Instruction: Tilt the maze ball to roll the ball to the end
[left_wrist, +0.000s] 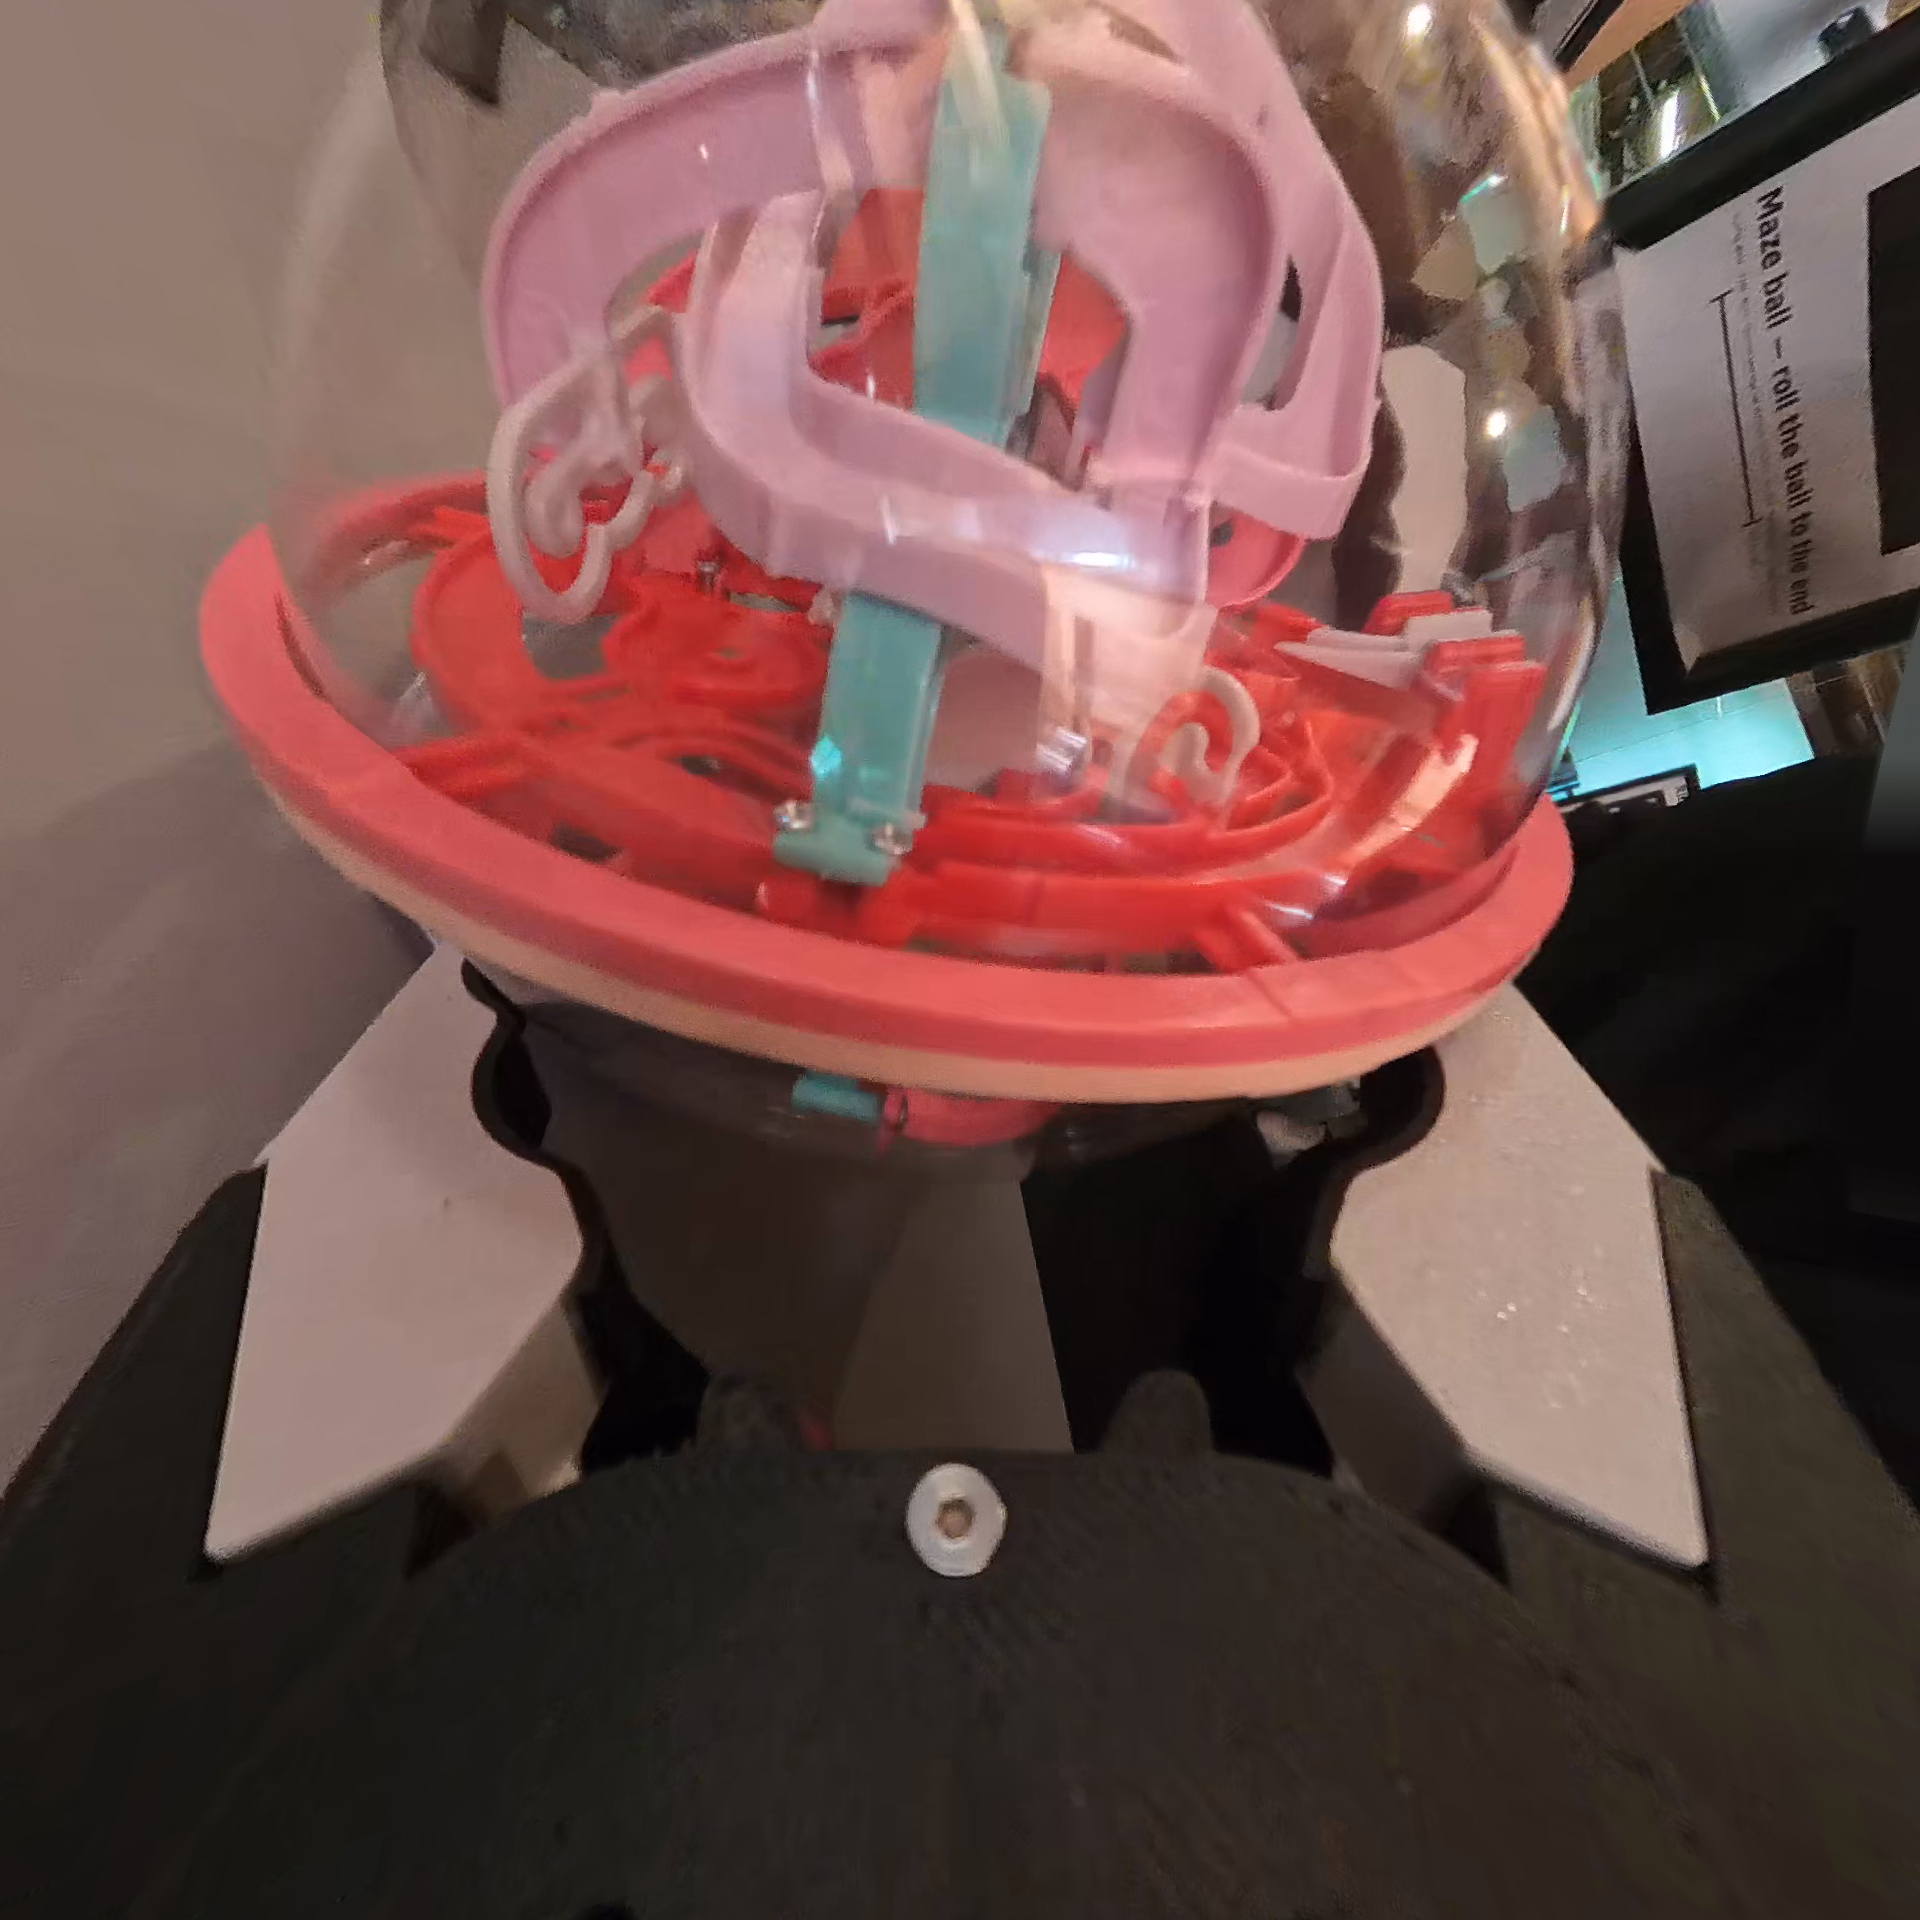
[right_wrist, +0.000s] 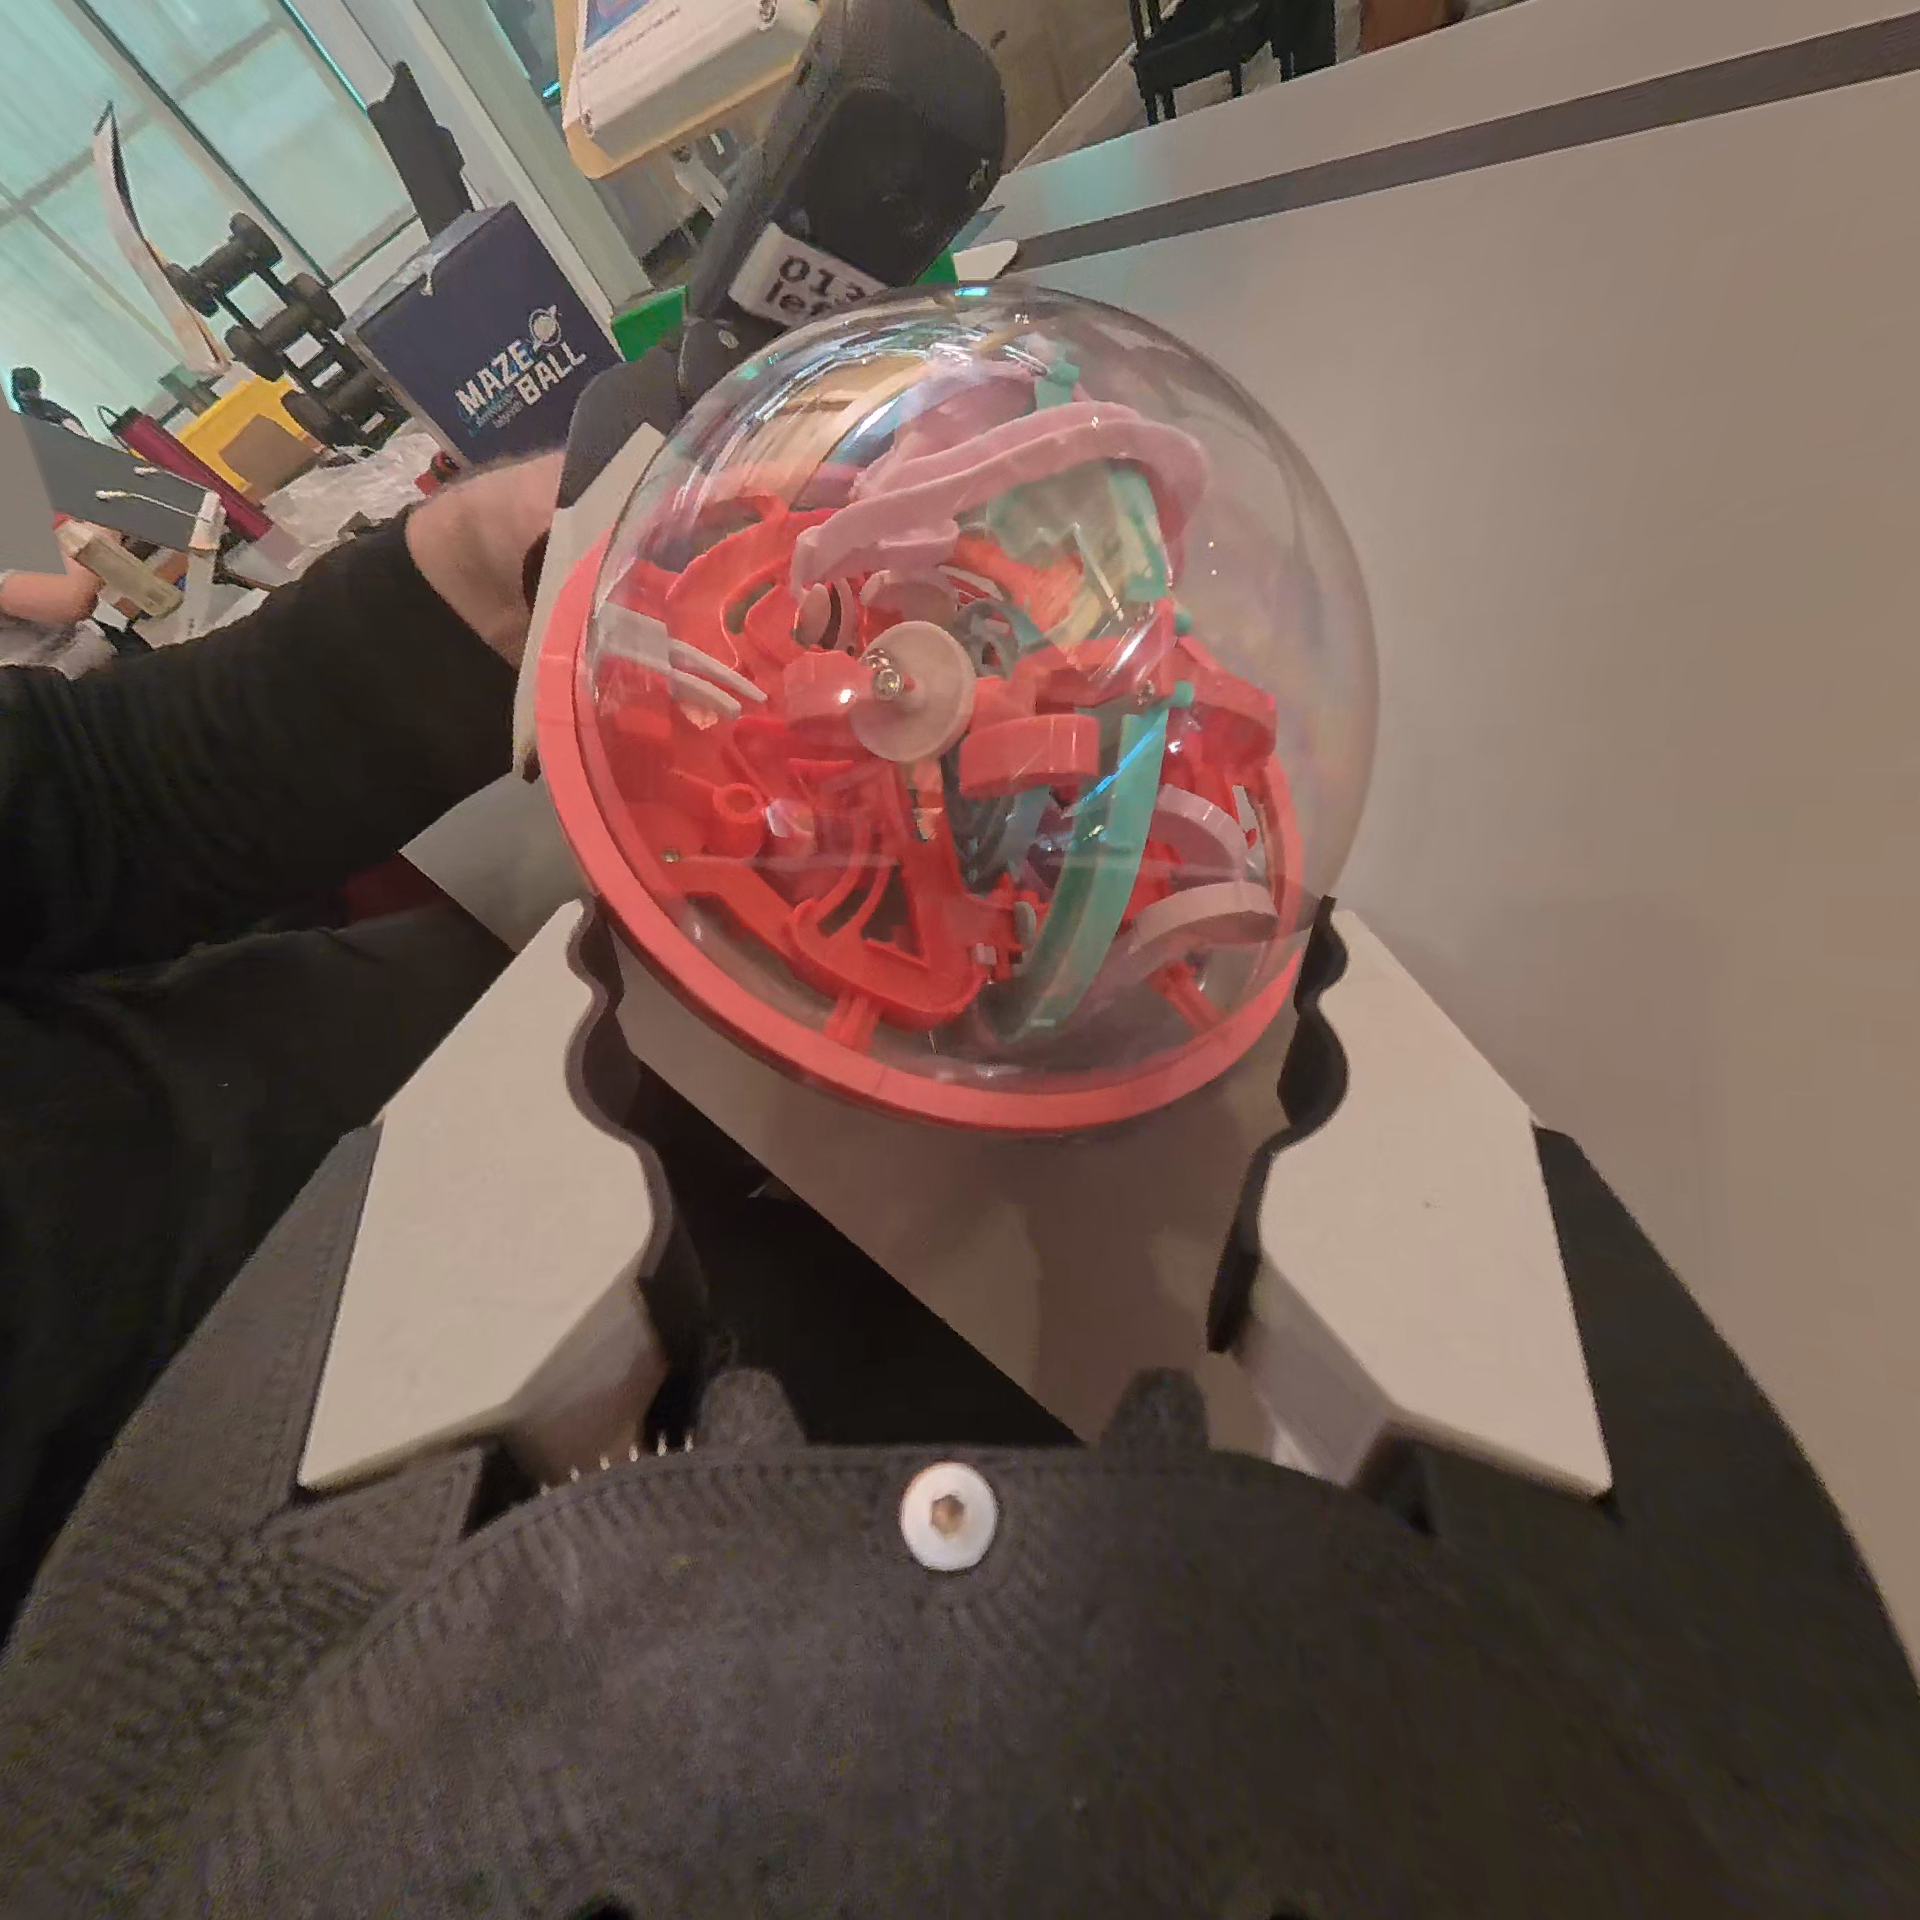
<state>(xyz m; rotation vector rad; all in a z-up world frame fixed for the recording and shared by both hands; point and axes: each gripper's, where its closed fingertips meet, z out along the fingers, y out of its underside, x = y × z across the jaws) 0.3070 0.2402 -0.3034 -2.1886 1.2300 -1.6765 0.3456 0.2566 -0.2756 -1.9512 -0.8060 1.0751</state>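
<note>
Left wrist view: the left gripper (left_wrist: 956, 1122) is clenched on the maze ball (left_wrist: 914, 582), which sits just above its fingers (left_wrist: 405, 1247).

Right wrist view: the right gripper (right_wrist: 951, 1049) also grasps the ball (right_wrist: 966, 675), tilted; a hand (right_wrist: 488, 551) is behind.

A pale grey partition wall (right_wrist: 1610, 571) with a dark band along its top fills the right. Left of it stand large windows (right_wrist: 208, 135) giving cool daylight, and below them a dark blue box (right_wrist: 488, 332) beside a yellow bin (right_wrist: 244, 416).
</note>
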